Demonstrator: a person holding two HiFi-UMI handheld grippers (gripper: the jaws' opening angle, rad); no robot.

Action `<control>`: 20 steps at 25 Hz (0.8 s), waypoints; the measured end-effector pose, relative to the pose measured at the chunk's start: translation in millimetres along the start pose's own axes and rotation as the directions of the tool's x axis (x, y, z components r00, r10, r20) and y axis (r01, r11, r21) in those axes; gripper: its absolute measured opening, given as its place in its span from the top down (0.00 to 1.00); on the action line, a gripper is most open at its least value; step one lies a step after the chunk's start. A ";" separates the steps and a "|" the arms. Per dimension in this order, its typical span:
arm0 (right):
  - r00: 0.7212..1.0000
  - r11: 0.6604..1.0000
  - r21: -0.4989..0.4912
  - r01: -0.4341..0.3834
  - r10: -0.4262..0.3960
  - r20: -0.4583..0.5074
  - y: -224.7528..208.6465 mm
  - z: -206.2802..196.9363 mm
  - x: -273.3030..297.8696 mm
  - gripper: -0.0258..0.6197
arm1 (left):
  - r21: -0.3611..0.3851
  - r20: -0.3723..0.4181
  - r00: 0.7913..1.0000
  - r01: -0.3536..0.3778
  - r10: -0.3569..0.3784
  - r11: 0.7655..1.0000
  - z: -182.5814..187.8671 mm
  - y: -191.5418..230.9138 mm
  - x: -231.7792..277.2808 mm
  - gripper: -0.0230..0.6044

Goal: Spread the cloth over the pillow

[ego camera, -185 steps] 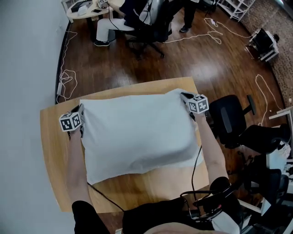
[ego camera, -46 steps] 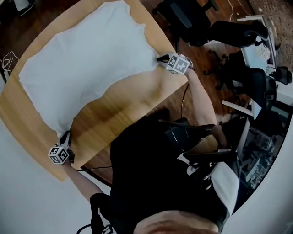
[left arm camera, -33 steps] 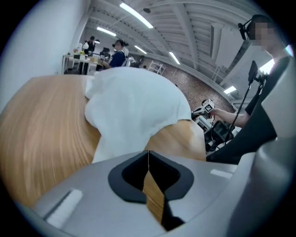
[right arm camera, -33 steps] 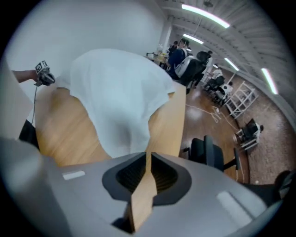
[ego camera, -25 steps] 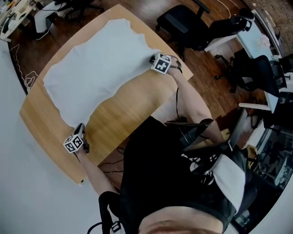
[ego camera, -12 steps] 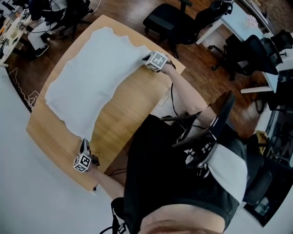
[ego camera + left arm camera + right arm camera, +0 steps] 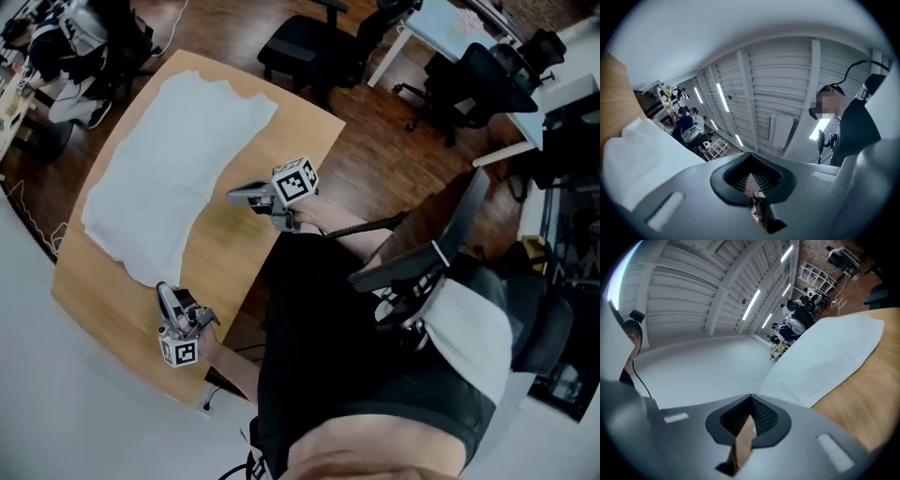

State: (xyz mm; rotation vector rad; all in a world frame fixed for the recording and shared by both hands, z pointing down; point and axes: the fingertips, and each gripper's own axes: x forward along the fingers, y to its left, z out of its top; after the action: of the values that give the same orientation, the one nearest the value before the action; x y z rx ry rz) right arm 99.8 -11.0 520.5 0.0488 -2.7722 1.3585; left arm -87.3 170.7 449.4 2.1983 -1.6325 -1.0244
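The cloth point(image 7: 159, 169) lay spread flat and white over the far-left part of the bench point(image 7: 272, 141). Bare wood showed along the near and right sides. Whether a pillow lay beneath it could not be told.

The left gripper point(image 7: 163, 292) was held over the near-left edge of the bench. In the head view its tip stood near the cloth's nearest corner. In the left gripper view its jaws were pressed together with nothing between them, and they pointed upward toward the ceiling, with the cloth off to the left.

The right gripper point(image 7: 234, 197) was held over the near-right side of the bench, apart from the cloth and pointing toward it. Its jaws had just been closing. In the right gripper view they met with nothing caught between them, and the cloth lay beyond on the bench.

Neither gripper held any part of the cloth.

Office chairs point(image 7: 305, 42) stood on the wooden floor point(image 7: 375, 159) beyond the bench.
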 end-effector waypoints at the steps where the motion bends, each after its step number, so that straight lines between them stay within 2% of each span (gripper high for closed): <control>1: 1.000 1.000 -0.011 -0.014 0.013 -0.028 9.0 -8.4 5.9 0.96 | -0.002 -0.014 1.000 0.021 -0.021 1.000 -6.8 -16.0 5.7 0.96; 3: 0.998 0.999 -0.044 -0.014 0.011 -0.057 16.5 -15.2 6.1 0.96 | -0.005 -0.057 0.996 0.069 -0.069 0.998 -16.5 -45.1 19.2 0.96; 6: 0.999 0.997 -0.075 -0.019 0.017 -0.028 26.3 6.6 1.3 0.96 | 0.006 -0.084 0.990 0.113 -0.112 0.994 -14.3 -67.7 32.3 0.96; 10: 1.000 0.995 -0.104 -0.012 0.012 -0.003 29.1 30.5 -9.9 0.96 | 0.032 -0.059 0.992 0.114 -0.112 0.993 -5.9 -79.2 31.0 0.96; 15: 1.000 0.984 -0.180 -0.009 0.004 -0.024 23.3 32.4 -33.1 0.96 | 0.047 -0.029 0.995 0.100 -0.099 0.994 -8.8 -92.2 33.2 0.96; 20: 0.994 0.978 -0.208 0.002 0.021 0.107 25.7 57.7 -96.1 0.96 | 0.068 -0.078 0.987 0.148 -0.143 0.987 -27.2 -119.0 73.6 0.96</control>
State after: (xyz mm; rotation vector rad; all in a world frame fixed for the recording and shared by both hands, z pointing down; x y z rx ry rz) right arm 192.4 -40.4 459.0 0.1038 -2.9918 1.0904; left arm 30.3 140.9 374.5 2.4045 -1.5209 -0.9207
